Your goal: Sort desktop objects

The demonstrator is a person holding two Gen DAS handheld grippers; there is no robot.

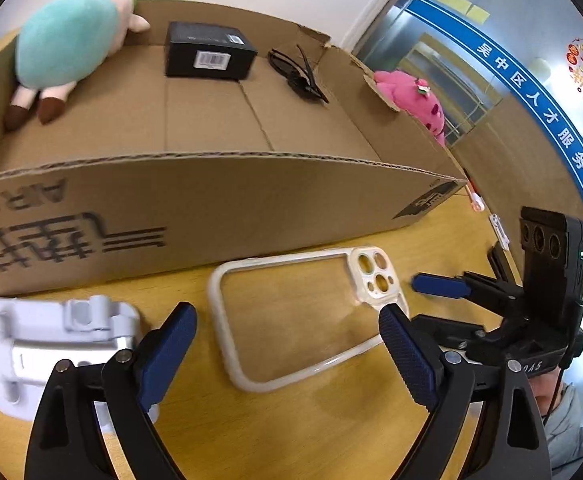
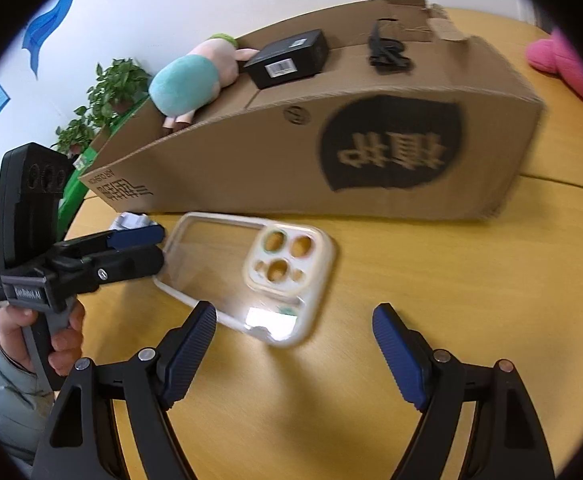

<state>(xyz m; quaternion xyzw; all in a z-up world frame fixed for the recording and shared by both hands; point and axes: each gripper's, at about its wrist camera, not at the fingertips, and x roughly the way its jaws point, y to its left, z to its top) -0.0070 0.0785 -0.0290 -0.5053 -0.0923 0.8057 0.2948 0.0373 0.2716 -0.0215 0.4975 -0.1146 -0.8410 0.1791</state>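
Two plush toys: one teal [image 1: 65,38], one pink [image 1: 413,96]. One black box [image 1: 207,51], one pair of glasses [image 1: 301,76], one carton [image 1: 211,208], one phone case [image 1: 303,312], one white bracket [image 1: 51,344], two hand-held grippers.

Worktop [image 1: 331,420] is yellowish wood. Box [image 1: 211,208] is plain brown cardboard with black print. Inside: a teal and pink plush [image 1: 67,40] with brown feet, a black carton [image 1: 207,50] with a white barcode label, black glasses [image 1: 299,74]. Phone case [image 1: 303,312] is clear with a white rim. Both hand-held grippers, left [image 1: 287,356] and right [image 2: 295,356], are black with blue pads.
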